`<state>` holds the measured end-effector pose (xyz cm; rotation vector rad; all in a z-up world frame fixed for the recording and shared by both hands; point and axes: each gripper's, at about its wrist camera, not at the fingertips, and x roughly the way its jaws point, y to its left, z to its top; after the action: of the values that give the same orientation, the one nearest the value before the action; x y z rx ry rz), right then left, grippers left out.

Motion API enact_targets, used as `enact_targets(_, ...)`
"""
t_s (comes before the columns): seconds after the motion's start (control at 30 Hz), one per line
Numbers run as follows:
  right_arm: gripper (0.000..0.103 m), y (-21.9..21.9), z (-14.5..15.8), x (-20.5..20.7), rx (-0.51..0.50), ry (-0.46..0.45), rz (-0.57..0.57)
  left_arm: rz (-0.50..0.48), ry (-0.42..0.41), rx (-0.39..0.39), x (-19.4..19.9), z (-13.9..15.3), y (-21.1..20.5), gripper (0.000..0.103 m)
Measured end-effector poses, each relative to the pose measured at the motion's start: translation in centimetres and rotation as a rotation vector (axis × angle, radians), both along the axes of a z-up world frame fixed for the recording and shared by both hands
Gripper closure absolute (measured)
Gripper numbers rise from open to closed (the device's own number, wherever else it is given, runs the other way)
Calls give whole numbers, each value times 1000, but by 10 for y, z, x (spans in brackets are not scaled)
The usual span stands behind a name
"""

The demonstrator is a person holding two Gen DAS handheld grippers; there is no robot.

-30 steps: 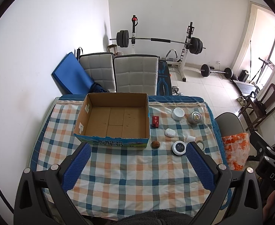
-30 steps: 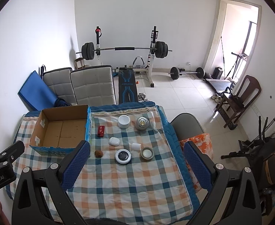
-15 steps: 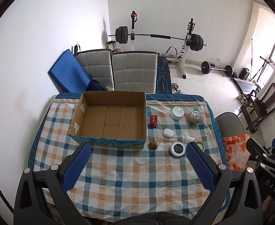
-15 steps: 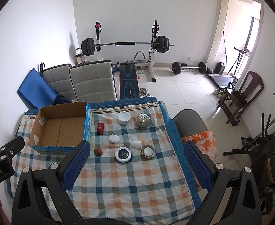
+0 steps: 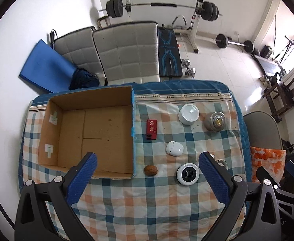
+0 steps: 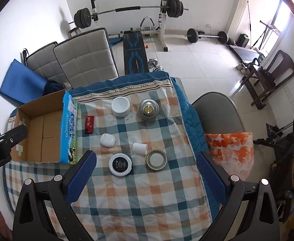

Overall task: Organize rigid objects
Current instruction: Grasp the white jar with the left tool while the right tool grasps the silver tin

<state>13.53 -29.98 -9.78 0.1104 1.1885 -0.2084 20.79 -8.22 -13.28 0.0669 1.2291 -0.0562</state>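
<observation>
While both grippers hover above the checked tablecloth (image 5: pixel 147 200), neither holds anything: the left gripper (image 5: pixel 148 168) has its blue pads spread wide, and the right gripper (image 6: pixel 145 165) is just as wide open.

Seen from the left wrist, the open cardboard box (image 5: pixel 90 128) sits toward 10 o'clock with nothing visible inside. Just beside its right wall lies a red packet (image 5: pixel 151 129), at about 12 o'clock. A walnut (image 5: pixel 150 170) rests near the box's front right corner, between the pads. To its right, at 3 o'clock from it, is a round black-and-white disc (image 5: pixel 187 174). A white earbud case (image 5: pixel 174 148) lies at 1 o'clock from the walnut. Farther back stand a white cup (image 5: pixel 188 114) and, to its right, a metal knob (image 5: pixel 215 121).

From the right wrist, a small white cylinder (image 6: pixel 139 148) lies on its side, with a round tin lid (image 6: pixel 156 159) just beside it at 5 o'clock. Both sit between the pads.
</observation>
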Motion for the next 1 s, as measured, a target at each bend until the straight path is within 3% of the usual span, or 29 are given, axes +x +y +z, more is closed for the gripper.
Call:
enact_targets(0.3,2,-60,-151,145,86,190,-92,-29,215,15,116,-129,-52,0)
enact_targets(0.57,7,-95,-260,195,282,357,-190,-35,318,24,163,-197,-67,0)
enact_targets(0.63,18,-95,-277,200,327,387,-187,-27,335,21,168,-207,-67,0)
enact_targets(0.67,28,-94,-284,202,345,397,-186,-24,343,13,171,-210,-67,0)
enact_targets(0.8,30,-94,-287,210,306,418,-153,-42,351,1,176,-216,-72,0)
enact_targets(1.0,30,-113,-274,208,170,476,-97,-94,401,-41,189,-225,-94,0)
